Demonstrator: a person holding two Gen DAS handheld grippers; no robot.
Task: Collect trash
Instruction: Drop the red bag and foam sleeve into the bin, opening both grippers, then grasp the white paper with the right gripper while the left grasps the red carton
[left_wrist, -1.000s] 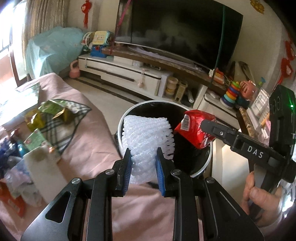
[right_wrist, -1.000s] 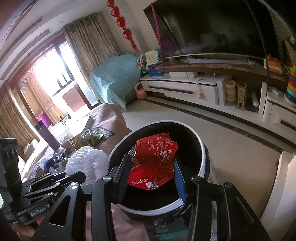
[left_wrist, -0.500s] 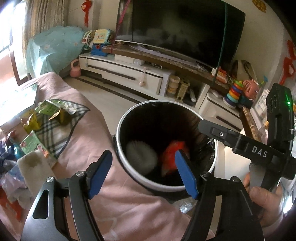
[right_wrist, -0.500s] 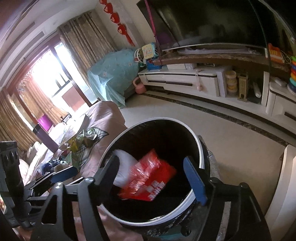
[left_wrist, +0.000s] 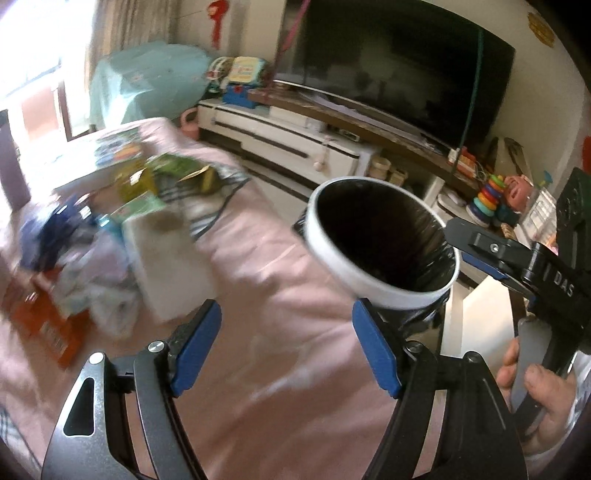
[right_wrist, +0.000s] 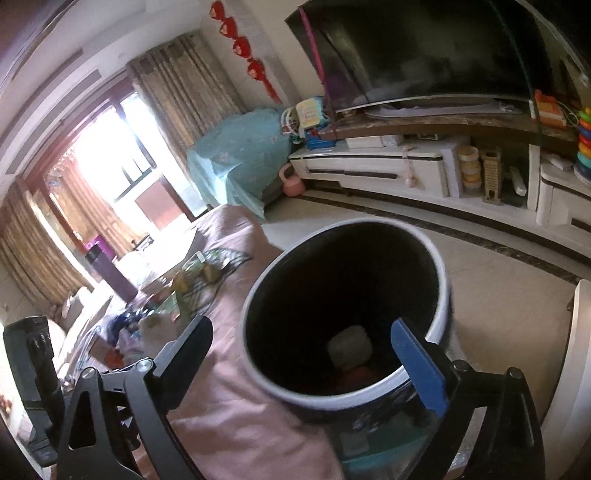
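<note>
We saw the pink cloth (left_wrist: 258, 288) spread widely beneath both tools. The bin (right_wrist: 441, 291), white-rimmed and lined in black, stood at its edge, just ahead of our right gripper (right_wrist: 310, 354) and ahead and to the right of our left gripper (left_wrist: 286, 347). Inside it lay the white foam net (right_wrist: 349, 345) with the red wrapper (right_wrist: 360, 374) touching it, both low between the right jaws' tips. Both pairs of jaws stood spread wide, holding nothing. More wrappers (left_wrist: 147, 181) lay blurred, well ahead and to the left of the left jaws.
</note>
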